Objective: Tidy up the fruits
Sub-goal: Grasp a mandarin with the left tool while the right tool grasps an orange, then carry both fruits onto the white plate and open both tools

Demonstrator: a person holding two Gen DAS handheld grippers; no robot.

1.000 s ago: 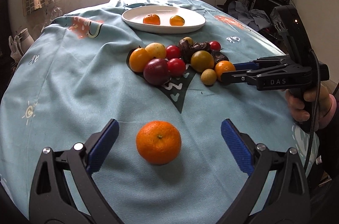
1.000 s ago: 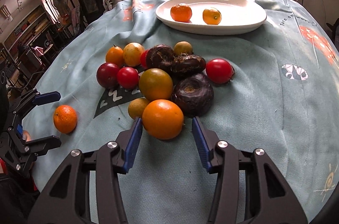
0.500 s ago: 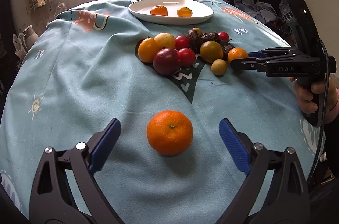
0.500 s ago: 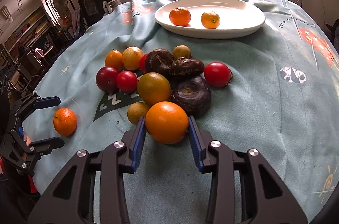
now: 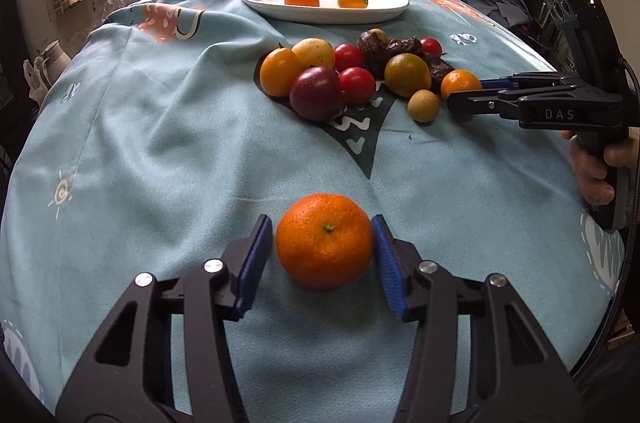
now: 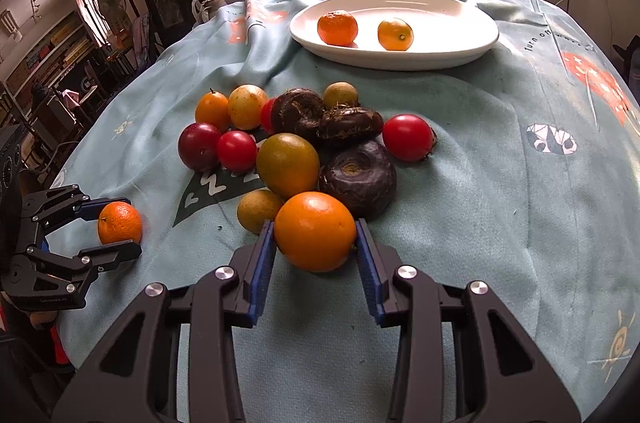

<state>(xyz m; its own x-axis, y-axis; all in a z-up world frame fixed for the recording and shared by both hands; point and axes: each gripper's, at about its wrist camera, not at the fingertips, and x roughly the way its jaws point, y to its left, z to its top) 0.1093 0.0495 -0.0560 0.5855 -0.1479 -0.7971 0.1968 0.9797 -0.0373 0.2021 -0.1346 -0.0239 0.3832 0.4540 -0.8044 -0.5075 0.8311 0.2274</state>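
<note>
Daylight from the window at the top of both views falls on a round table under a pale blue printed cloth [image 5: 160,143]. At the far left of the right wrist view, my left gripper [image 6: 120,229] brackets a dimpled orange mandarin [image 6: 120,223] that sits alone, well apart from the pile. In the left wrist view that mandarin [image 5: 325,239] fills the lower centre, with the blue pads [image 5: 256,259] narrowed to just beside it on each side; the right pad seems to touch the peel, the left shows a thin gap, so I judge the grip is not yet firm.

Toward the middle lies the loose pile of fruit [image 6: 288,143]: small oranges, red tomatoes, a purple plum, an olive-green round fruit and dark brown water chestnuts, all crowded together. My right gripper [image 6: 316,243] is closed onto a smooth orange fruit [image 6: 315,231] at the near edge of the pile, both pads pressed on its sides. I take the outermost fruit so the fingers need not push between neighbours.

Above, at upper centre to right, a white oval plate [image 6: 440,23] holds one mandarin [image 6: 337,27] and one small yellow-orange fruit [image 6: 395,34], apart from each other. Orange fruit seems to gather there, so both of mine probably belong on it.
</note>
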